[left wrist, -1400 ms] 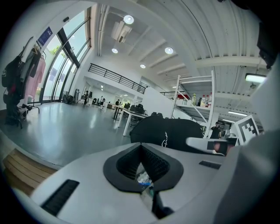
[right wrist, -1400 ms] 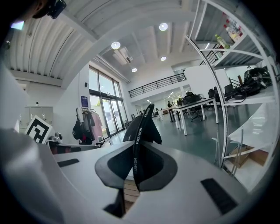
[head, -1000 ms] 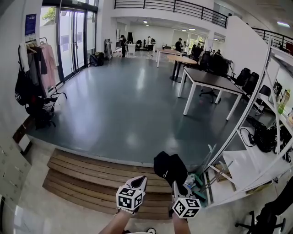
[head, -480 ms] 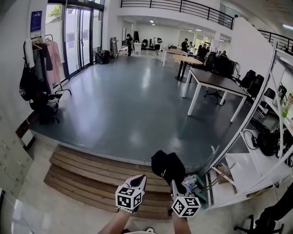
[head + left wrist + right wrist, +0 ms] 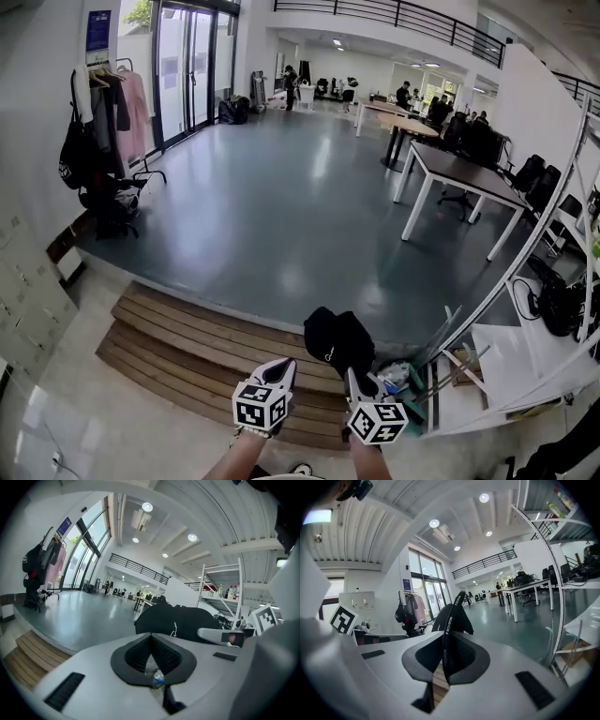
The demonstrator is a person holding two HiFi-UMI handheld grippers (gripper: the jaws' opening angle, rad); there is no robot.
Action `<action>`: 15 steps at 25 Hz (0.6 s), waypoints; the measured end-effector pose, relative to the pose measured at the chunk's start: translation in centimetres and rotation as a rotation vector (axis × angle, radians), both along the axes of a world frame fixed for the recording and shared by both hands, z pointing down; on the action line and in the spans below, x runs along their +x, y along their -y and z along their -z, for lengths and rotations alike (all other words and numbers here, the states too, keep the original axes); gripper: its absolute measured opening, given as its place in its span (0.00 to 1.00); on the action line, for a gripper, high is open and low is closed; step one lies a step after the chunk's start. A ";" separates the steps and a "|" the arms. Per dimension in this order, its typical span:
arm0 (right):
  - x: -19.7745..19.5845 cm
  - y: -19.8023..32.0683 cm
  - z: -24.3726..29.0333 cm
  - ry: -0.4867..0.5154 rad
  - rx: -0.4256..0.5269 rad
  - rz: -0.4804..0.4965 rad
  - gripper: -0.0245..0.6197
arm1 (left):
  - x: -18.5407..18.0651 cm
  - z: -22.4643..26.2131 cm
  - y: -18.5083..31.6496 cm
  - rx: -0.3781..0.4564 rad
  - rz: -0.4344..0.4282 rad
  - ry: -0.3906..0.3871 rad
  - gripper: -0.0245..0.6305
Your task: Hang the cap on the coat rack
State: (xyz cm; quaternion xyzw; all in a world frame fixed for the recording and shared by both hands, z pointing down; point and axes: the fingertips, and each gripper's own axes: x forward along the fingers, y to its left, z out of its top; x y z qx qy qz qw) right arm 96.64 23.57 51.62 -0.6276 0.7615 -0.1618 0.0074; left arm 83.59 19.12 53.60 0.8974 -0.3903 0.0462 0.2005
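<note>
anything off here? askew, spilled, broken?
Nothing spilled or broken. One oddity: the right gripper pinches the cap by its strap only, so it hangs limp. The coat rack, across the room at left, already carries clothes and a bag.

We see a glossy grey floor (image 5: pixel 281 206) and tall glass doors (image 5: pixel 183 70). White tables (image 5: pixel 464 178) stand at the right. Wooden steps (image 5: pixel 197 361) lie nearest us.
</note>
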 end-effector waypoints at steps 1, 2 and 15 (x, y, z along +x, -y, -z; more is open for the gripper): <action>-0.2 0.1 -0.1 -0.001 -0.002 0.012 0.07 | -0.2 -0.1 -0.1 -0.002 0.012 -0.002 0.04; -0.3 0.2 -0.2 -0.001 -0.004 0.023 0.07 | -0.4 -0.1 -0.2 -0.004 0.022 -0.005 0.04; -3.6 0.5 -1.0 0.005 -0.023 0.112 0.07 | -3.6 -0.9 -1.2 -0.015 0.107 0.005 0.04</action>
